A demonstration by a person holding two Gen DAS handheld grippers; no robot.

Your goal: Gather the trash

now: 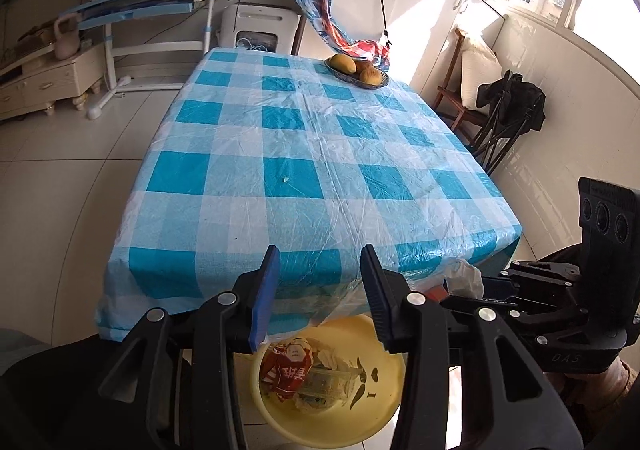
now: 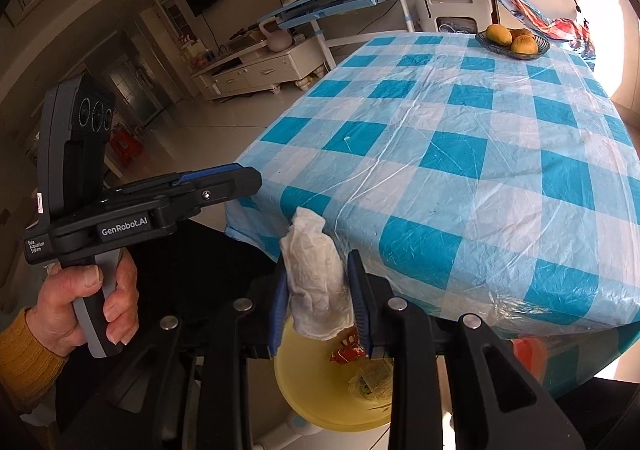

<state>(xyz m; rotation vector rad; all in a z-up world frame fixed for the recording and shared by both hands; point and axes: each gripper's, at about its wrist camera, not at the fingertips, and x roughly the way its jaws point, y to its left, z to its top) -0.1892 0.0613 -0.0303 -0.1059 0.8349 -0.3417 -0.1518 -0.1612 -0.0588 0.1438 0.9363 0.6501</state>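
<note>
My right gripper (image 2: 317, 270) is shut on a crumpled white tissue (image 2: 316, 282), which it holds just off the table's near corner and above a yellow basin (image 2: 312, 390) on the floor. The basin (image 1: 384, 374) holds a red wrapper (image 1: 290, 368) and other crumpled packaging. My left gripper (image 1: 320, 262) is open with nothing between its fingers, above the basin at the table's edge. The tissue (image 1: 464, 276) also shows at the right of the left wrist view. A tiny pale scrap (image 1: 285, 180) lies on the blue-checked tablecloth (image 1: 320, 129).
A bowl of fruit (image 1: 356, 67) stands at the table's far end, under a hanging patterned bag (image 1: 340, 25). A wooden chair (image 1: 460, 89) and a dark folded chair (image 1: 508, 109) stand to the right. A blue desk (image 1: 152, 5) and a white cabinet (image 1: 44, 85) are at the left.
</note>
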